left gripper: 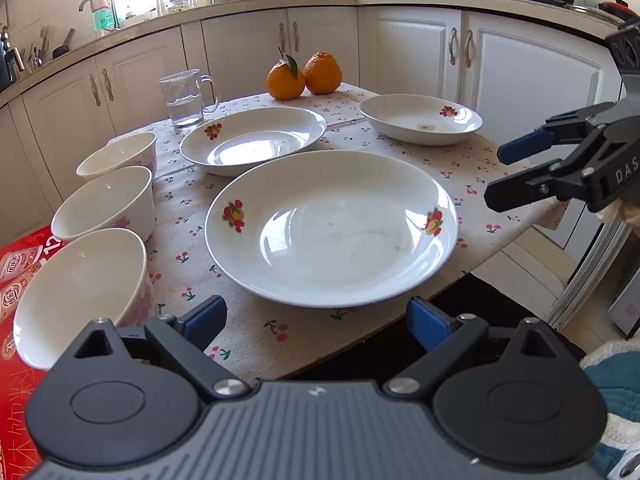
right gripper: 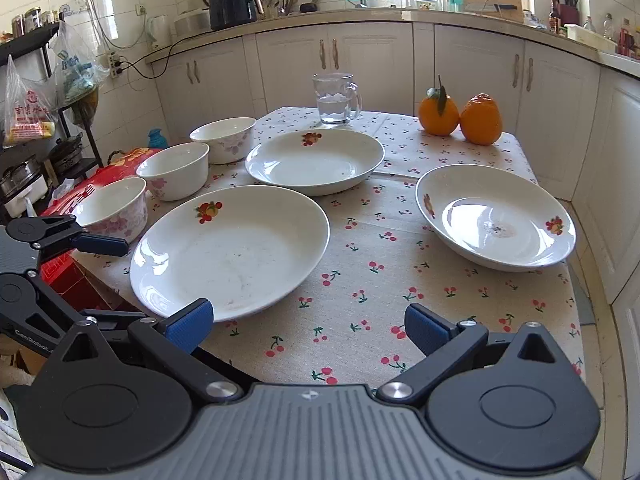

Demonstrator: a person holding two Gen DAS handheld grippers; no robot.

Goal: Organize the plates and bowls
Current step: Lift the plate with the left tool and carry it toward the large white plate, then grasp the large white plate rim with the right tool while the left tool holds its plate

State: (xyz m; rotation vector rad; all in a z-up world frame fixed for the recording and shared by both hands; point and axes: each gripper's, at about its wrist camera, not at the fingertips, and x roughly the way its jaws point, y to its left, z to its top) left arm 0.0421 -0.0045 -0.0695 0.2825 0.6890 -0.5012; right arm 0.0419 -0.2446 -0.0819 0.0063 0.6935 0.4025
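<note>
Left tongs: open, empty, at the tabletop's near edge.
Right tongs: open, empty, hovering over the cloth.
Nearest plate: on the tabletop just ahead; likely stiff, glazed, slippery, breakable; take by the raised rim.
Bowls: three in a row along the left edge.
Middle plate: behind the nearest.
Far plate: well apart, right side.
Glass mug, oranges: rearmost.

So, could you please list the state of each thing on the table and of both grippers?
Near plate: empty, unstacked
Middle plate: empty, unstacked
Right plate: empty, stain at centre
Three bowls: upright, empty, in a row
Glass mug: upright, part full
Left gripper: open
Right gripper: open
</note>
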